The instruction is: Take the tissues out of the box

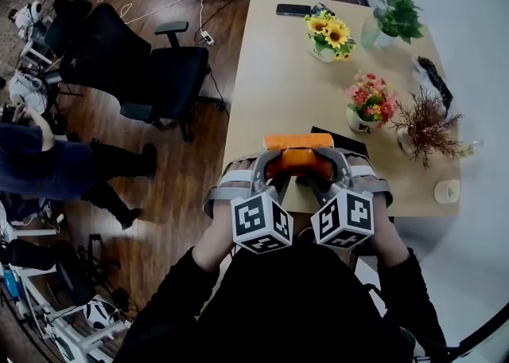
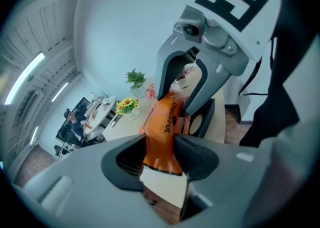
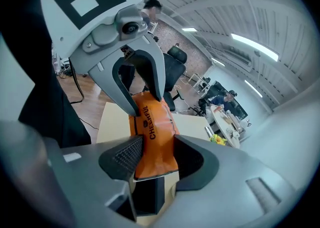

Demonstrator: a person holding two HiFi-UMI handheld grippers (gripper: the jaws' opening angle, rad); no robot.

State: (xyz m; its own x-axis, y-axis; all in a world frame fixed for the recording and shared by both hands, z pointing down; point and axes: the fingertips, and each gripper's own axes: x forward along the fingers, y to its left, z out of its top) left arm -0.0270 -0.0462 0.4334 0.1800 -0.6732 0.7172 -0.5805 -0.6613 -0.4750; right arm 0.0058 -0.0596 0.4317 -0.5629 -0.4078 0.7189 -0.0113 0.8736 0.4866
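The left gripper [image 2: 159, 154] and right gripper [image 3: 154, 158] are squeezing the soft, glossy orange tissue pack [image 1: 298, 142] between ribbed pads [image 3: 126, 156].

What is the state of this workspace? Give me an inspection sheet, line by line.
Surface: beige table, standing on a wood floor.
Job's things: orange tissue pack held up in front of the black box.
Clutter: sunflowers, green plant, pink flowers, dried sprigs, phone, white cup.
Grippers: left gripper and right gripper both shut on the pack.
Cables: white cable on the floor.
Surroundings: black office chairs; a person at the left.
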